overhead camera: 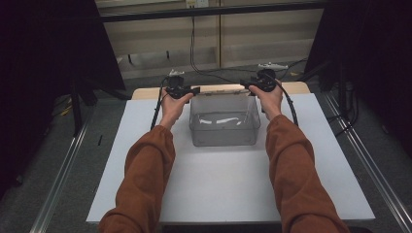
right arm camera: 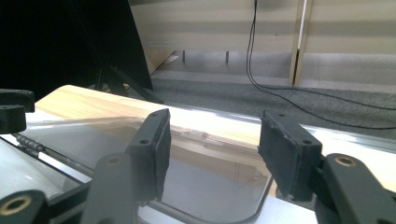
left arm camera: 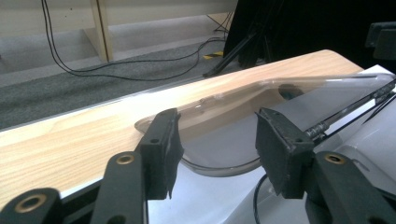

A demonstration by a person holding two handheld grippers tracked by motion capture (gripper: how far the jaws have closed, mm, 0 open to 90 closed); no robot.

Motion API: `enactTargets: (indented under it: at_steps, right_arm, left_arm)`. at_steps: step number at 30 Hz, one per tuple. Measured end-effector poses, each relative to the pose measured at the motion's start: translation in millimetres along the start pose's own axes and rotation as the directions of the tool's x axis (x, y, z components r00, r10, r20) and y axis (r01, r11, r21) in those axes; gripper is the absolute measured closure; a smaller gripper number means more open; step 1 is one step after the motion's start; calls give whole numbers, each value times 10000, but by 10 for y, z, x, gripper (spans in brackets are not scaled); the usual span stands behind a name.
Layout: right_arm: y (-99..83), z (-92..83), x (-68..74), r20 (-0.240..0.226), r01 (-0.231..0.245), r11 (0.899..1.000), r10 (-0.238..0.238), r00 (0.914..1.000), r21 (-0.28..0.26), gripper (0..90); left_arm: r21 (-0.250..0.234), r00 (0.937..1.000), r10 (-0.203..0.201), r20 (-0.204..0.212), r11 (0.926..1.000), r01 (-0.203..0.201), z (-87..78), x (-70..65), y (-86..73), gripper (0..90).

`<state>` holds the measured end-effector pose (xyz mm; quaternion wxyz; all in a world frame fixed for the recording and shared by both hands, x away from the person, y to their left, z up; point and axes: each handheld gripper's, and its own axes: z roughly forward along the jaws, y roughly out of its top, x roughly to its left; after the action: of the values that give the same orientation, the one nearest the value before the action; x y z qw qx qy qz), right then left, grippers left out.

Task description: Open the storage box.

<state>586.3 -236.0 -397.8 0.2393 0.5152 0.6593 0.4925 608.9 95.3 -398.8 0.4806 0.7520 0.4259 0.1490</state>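
A clear plastic box (overhead camera: 224, 127) stands on the white tabletop (overhead camera: 218, 189) toward the far middle. Its clear lid (overhead camera: 221, 89) is swung back on its hinge (left arm camera: 322, 125) over the wooden strip. My left gripper (overhead camera: 197, 90) is at the lid's far left corner, my right gripper (overhead camera: 243, 86) at its far right corner. In the left gripper view the jaws (left arm camera: 217, 144) stand apart, and the lid's rounded corner (left arm camera: 224, 112) lies between them without touching the pads. In the right gripper view the jaws (right arm camera: 212, 149) also gape around the lid's other corner (right arm camera: 205, 163).
A wooden strip (overhead camera: 145, 92) runs along the table's far edge. Beyond it is grey carpet with black cables (overhead camera: 194, 58) and dark stand legs (overhead camera: 77, 102). Metal rails (overhead camera: 63, 170) flank the table on both sides.
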Motion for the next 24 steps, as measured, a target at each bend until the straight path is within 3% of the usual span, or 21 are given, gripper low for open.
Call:
enactTargets:
  at_steps: [10, 15, 20, 24]
  right_arm:
    - [-83, -89, -17, 154, 73, 9998, -70, 9999, -190, 266]
    - [-108, -123, -7, 131, 177, 9994, -174, 9998, -286, 224]
    - [-116, -164, -14, 190, 232, 9990, -225, 9996, -377, 170]
    - [-127, -197, -2, 198, 325, 9979, -315, 9993, -556, 141]
  left_arm:
    - [-191, 9993, 315, -223, 9993, -320, -28, -46, -35, 376]
    - [-288, 9985, 333, -438, 9990, -346, -41, -67, -43, 317]
    - [-510, 9961, 603, -639, 9967, -636, -84, -120, -14, 261]
    - [-555, 9956, 690, -629, 9958, -725, -98, -163, -10, 218]
